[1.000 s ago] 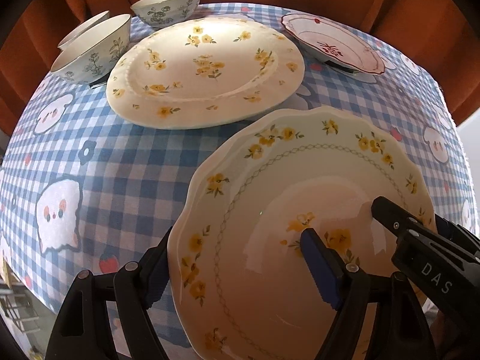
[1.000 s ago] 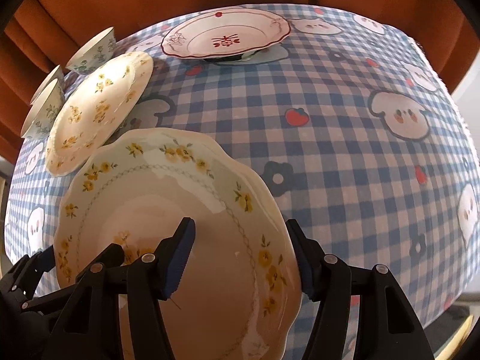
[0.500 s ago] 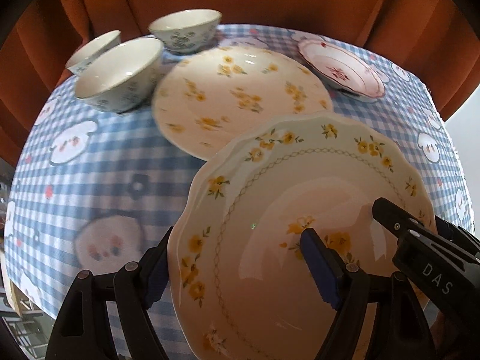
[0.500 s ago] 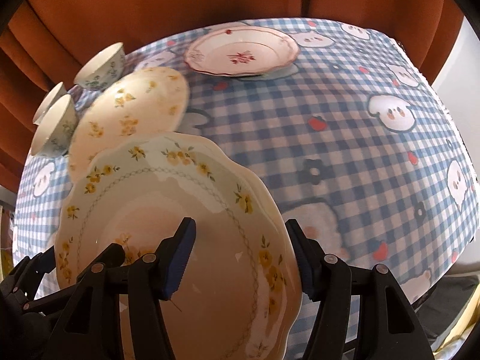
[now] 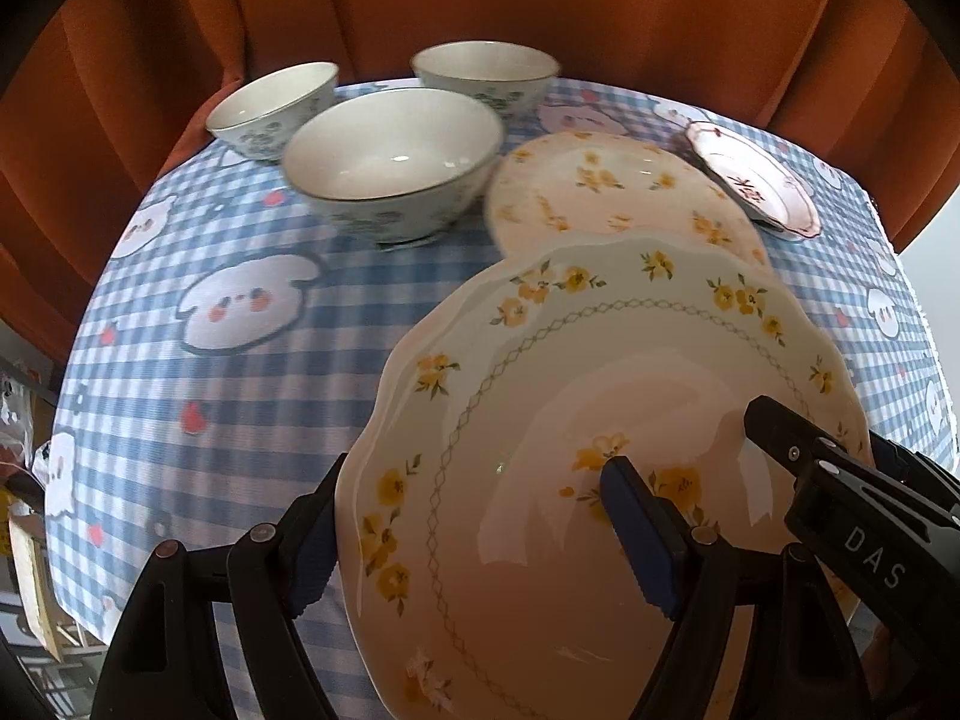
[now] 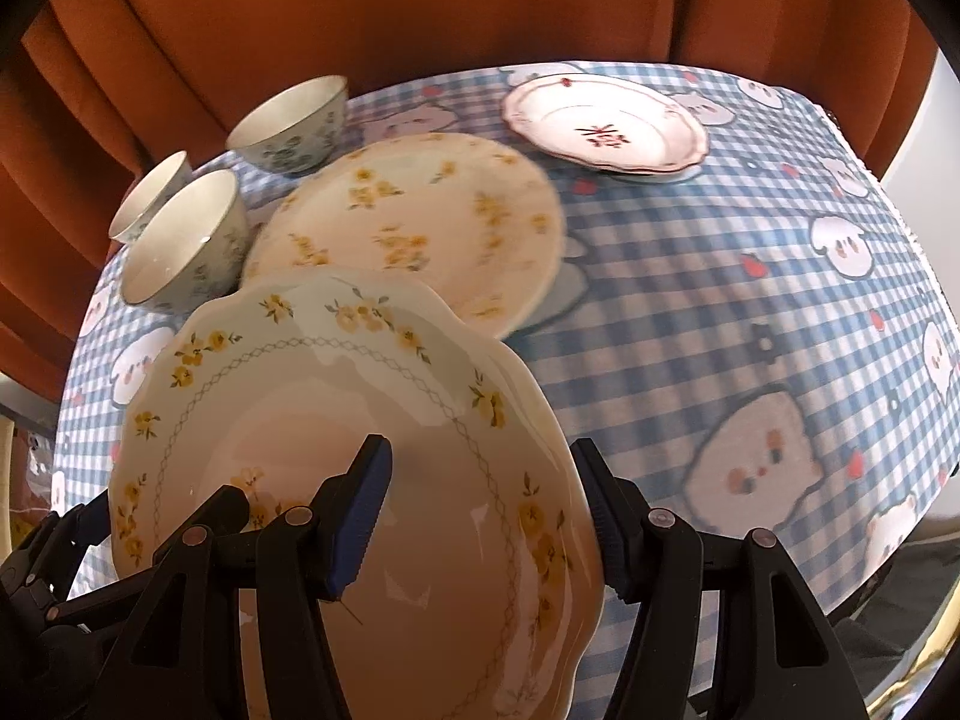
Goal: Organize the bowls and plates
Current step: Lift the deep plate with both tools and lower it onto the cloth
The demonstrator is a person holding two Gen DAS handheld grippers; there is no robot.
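A scalloped plate with yellow flowers (image 5: 540,396) (image 6: 312,396) is held above the table by both grippers. My left gripper (image 5: 474,534) is shut on its left rim. My right gripper (image 6: 486,516) is shut on its right rim and also shows in the left wrist view (image 5: 840,480). Beyond it lies a round yellow-flowered plate (image 5: 600,192) (image 6: 420,222). A red-trimmed plate (image 5: 756,186) (image 6: 606,123) sits at the far right. Three floral bowls stand at the far left: a near one (image 5: 390,162) (image 6: 180,240), a left one (image 5: 270,108) (image 6: 150,195), a back one (image 5: 486,75) (image 6: 288,120).
The table wears a blue checked cloth (image 5: 198,360) (image 6: 750,300) with cartoon figures. An orange curtain (image 5: 540,0) (image 6: 420,0) hangs right behind the table. The table's right edge (image 6: 900,510) drops off near my right gripper.
Both grippers have lifted the scalloped plate higher and swung left. The bowls now sit nearer the middle of the left wrist view, and the round plate looks smaller.
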